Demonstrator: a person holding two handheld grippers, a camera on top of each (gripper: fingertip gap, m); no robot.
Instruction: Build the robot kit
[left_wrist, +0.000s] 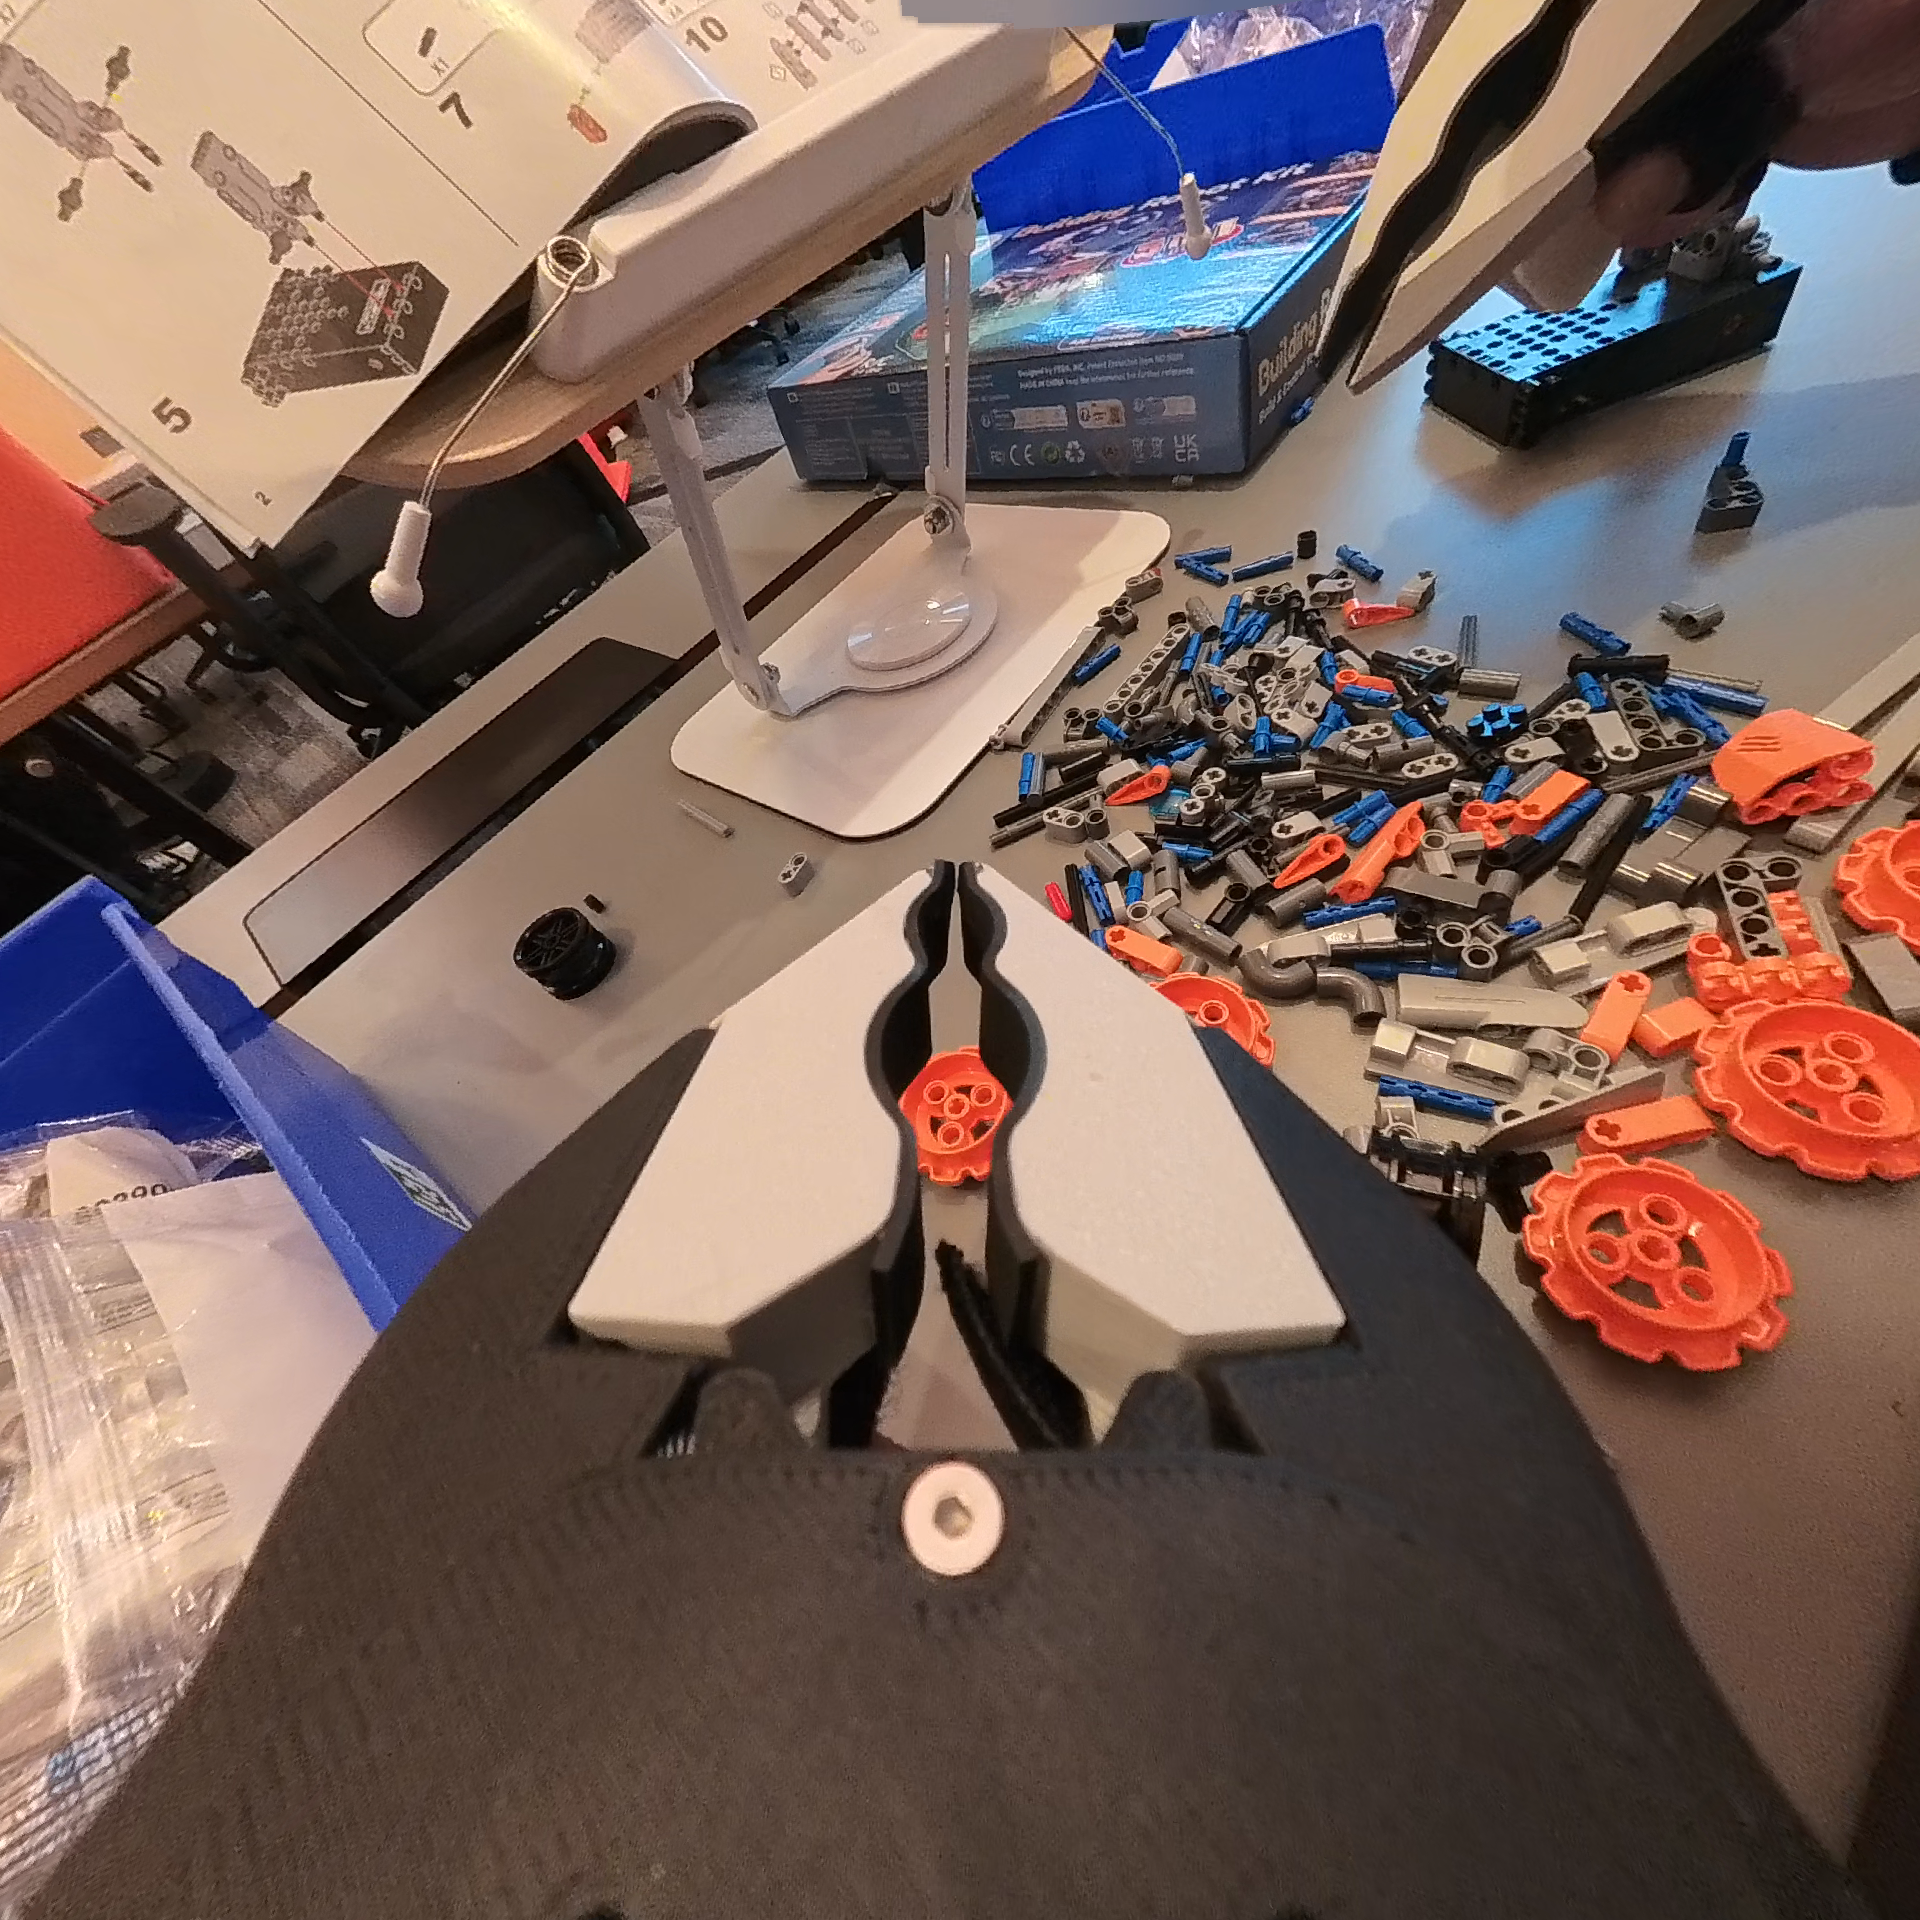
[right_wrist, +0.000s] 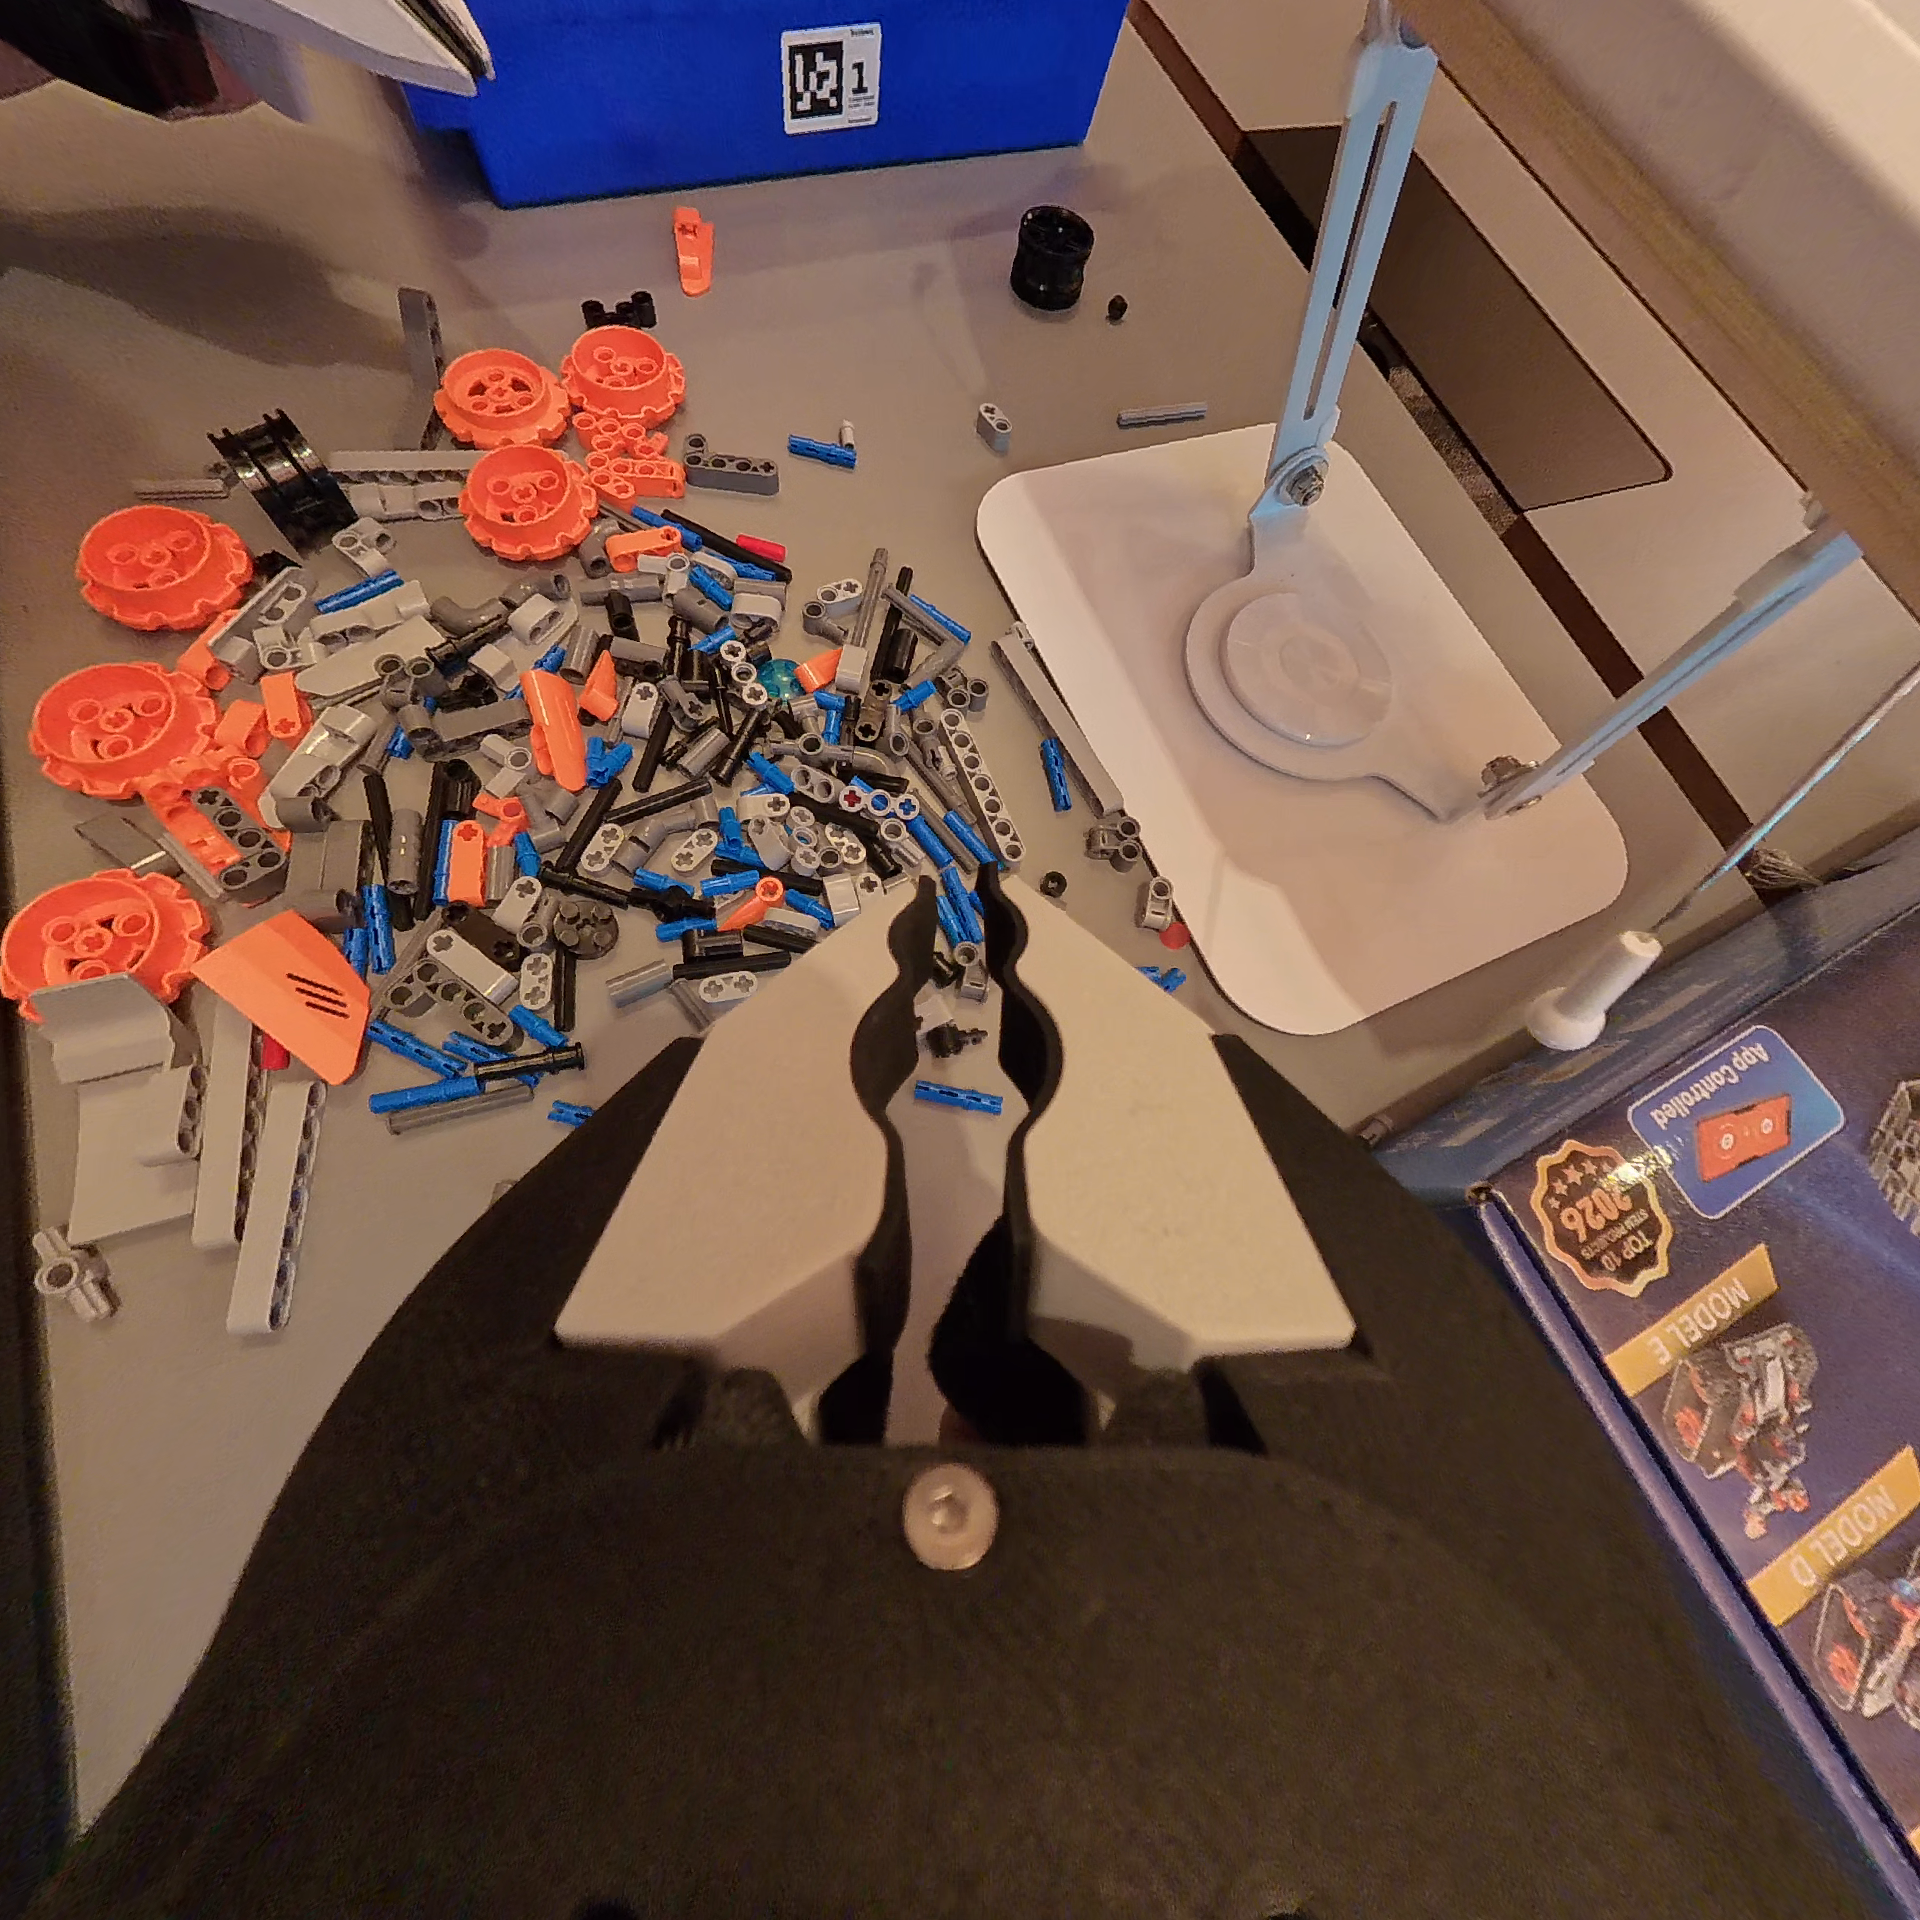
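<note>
Pile of parts (right_wrist: 623, 748) left loose on desk (right_wrist: 883, 312), only black block (left_wrist: 1621, 343) begun; left tool (left_wrist: 954, 878) pinched closed, right tool (right_wrist: 951, 894) narrowly parted, empty

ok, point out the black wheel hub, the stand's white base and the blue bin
black wheel hub (right_wrist: 1051, 257), right wrist view, its ribbed side
white base (right_wrist: 1081, 582), right wrist view, bare left part
blue bin (right_wrist: 644, 114), right wrist view, front wall

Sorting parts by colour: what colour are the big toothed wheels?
Orange wheels, clearest in the right wrist view.
</note>
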